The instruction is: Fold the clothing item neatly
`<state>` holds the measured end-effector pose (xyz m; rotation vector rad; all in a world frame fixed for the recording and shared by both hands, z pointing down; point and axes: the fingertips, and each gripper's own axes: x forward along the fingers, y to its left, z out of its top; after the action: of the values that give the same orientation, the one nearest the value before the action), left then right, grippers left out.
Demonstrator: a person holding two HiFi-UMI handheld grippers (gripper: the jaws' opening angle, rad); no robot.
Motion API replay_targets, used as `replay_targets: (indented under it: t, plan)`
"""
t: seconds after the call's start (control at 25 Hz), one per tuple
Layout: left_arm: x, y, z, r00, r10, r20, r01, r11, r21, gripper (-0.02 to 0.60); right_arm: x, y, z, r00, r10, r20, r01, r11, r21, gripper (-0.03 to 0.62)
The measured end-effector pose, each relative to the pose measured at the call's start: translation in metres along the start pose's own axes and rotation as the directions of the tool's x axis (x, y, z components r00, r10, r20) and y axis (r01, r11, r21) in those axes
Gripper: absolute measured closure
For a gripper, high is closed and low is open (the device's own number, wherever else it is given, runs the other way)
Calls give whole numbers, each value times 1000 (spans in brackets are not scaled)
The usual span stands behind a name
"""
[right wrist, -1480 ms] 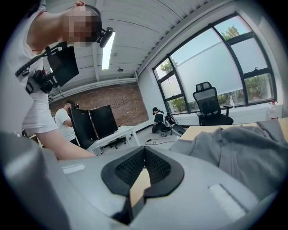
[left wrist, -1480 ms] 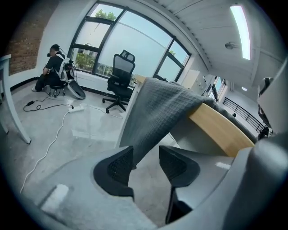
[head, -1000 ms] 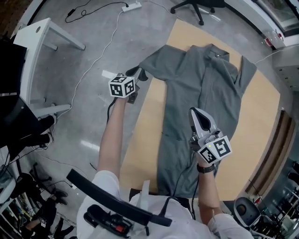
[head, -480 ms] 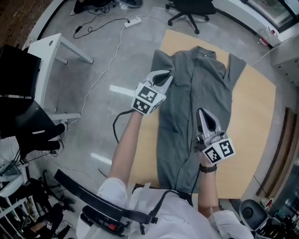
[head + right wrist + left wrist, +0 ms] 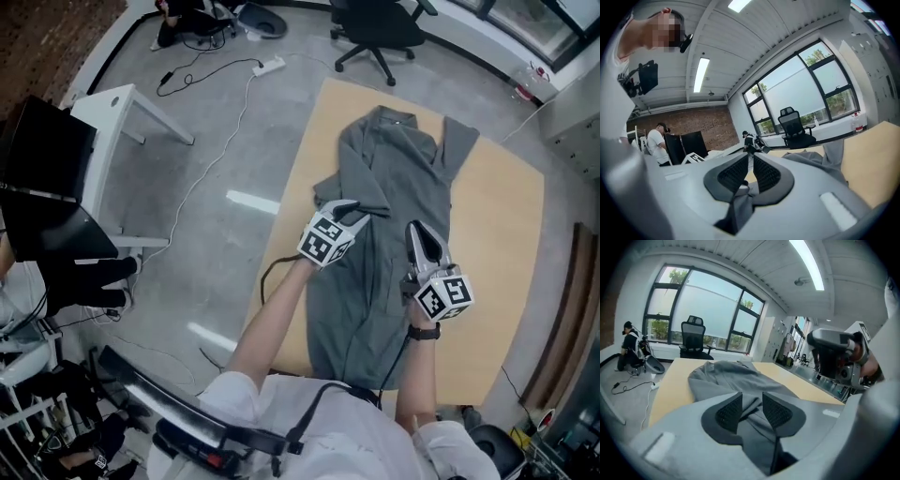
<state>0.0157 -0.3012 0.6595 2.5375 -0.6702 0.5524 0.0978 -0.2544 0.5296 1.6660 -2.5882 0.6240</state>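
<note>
A grey shirt point(image 5: 398, 178) lies lengthwise on the tan table point(image 5: 502, 216), collar at the far end and its left sleeve folded in over the body. My left gripper point(image 5: 349, 208) hovers over that sleeve. Its jaws point(image 5: 751, 397) have just been opening, and a fold of shirt point(image 5: 726, 376) lies loosely between the parted pads. My right gripper point(image 5: 415, 232) is over the shirt's right half. Its jaws point(image 5: 751, 159) have just been opening a little, but remain a narrow slit, with grey cloth point(image 5: 739, 200) still pinched low between the pads.
A black office chair point(image 5: 375, 23) stands beyond the table's far end. A white side table point(image 5: 122, 117) and a power strip point(image 5: 267, 66) with cables are on the floor to the left. A person point(image 5: 630, 341) crouches by the window.
My left gripper swept right from beyond the table's left edge, carrying the sleeve onto the shirt's body, and its jaws came apart. The right gripper moved a little farther up the shirt.
</note>
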Motion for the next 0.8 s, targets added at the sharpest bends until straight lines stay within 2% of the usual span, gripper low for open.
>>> replay_targets:
  t: [0.16, 0.28, 0.4, 0.52, 0.64, 0.72, 0.8]
  plan:
    - [-52, 31, -14, 993, 117, 17, -116, 993, -30, 442, 44, 19, -36, 984, 99, -146, -113, 989, -92, 563]
    - [-89, 55, -13, 979, 198, 41, -196, 979, -48, 442, 90, 41, -72, 946, 163, -279, -218, 959, -182, 563]
    - [-114, 69, -10, 968, 244, 58, -241, 969, -55, 443, 140, 56, -120, 880, 174, -441, -332, 891, -310, 557]
    - [-128, 74, -6, 961, 267, 77, -262, 963, -67, 443, 184, 56, -170, 800, 138, -584, -416, 828, -375, 502]
    - [-137, 75, -3, 956, 276, 98, -268, 959, -88, 442, 208, 56, -201, 705, 80, -705, -468, 800, -376, 394]
    - [-144, 79, -1, 952, 286, 110, -275, 956, -102, 443, 223, 57, -216, 664, 45, -747, -484, 787, -383, 374]
    - [-152, 84, 0, 947, 298, 118, -285, 952, -113, 443, 234, 57, -230, 633, 22, -774, -486, 789, -375, 374]
